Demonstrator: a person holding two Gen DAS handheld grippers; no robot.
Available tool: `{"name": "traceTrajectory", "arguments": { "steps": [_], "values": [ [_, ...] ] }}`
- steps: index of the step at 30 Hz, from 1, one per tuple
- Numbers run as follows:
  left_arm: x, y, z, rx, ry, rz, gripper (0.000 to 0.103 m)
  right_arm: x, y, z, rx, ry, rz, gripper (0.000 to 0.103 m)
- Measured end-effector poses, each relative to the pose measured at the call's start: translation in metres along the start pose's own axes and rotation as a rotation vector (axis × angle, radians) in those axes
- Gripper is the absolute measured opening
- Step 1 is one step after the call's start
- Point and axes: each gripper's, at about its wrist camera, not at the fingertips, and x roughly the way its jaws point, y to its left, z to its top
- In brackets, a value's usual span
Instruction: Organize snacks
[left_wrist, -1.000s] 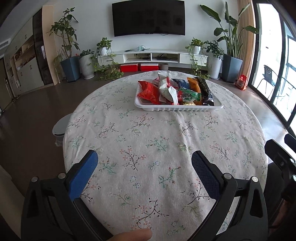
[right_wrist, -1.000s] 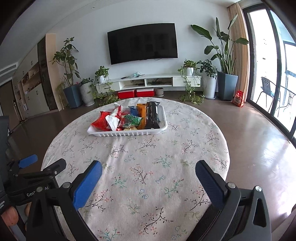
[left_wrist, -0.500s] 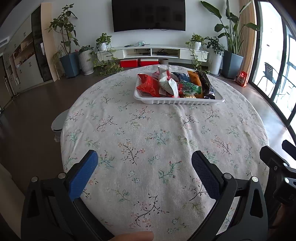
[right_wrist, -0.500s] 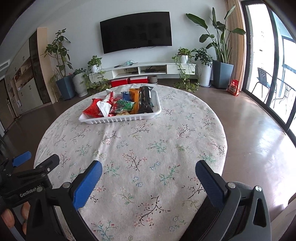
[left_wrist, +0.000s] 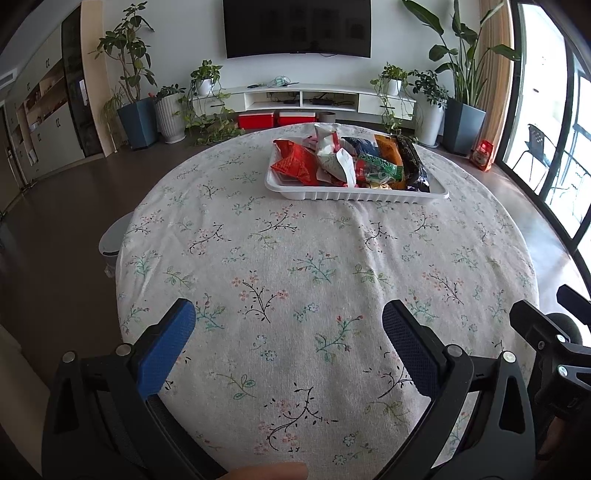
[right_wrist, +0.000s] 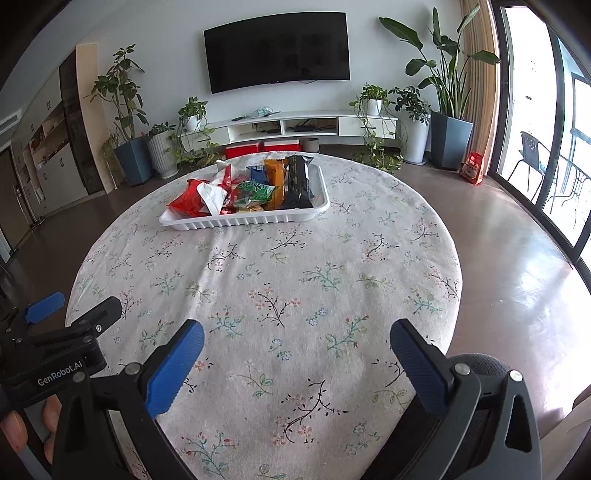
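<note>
A white ribbed tray (left_wrist: 354, 195) stands on the far half of a round table with a floral cloth (left_wrist: 295, 277). It holds several snack packets: red (left_wrist: 295, 164), white (left_wrist: 334, 157), green, orange (left_wrist: 388, 149) and black (left_wrist: 413, 166). It also shows in the right wrist view (right_wrist: 243, 220). My left gripper (left_wrist: 288, 321) is open and empty over the near table edge. My right gripper (right_wrist: 295, 343) is open and empty, also at the near edge, to the right of the left one.
A small white bin (left_wrist: 112, 240) stands on the floor left of the table. A TV console (left_wrist: 306, 98), potted plants (left_wrist: 136, 110) and a wall TV line the far wall. Glass doors are on the right.
Both grippers have tilted down and drawn slightly back, so the tray sits higher and farther in both views. Both stay open and empty.
</note>
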Motion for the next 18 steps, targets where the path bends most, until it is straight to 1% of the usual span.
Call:
{"name": "traceTrajectory", "arguments": {
  "steps": [18],
  "values": [
    [0.0026, -0.0009, -0.0025, 0.001, 0.003, -0.004, 0.103, 0.0054, 0.0019, -0.0035, -0.006, 0.023, 0.000, 0.103]
  ]
}}
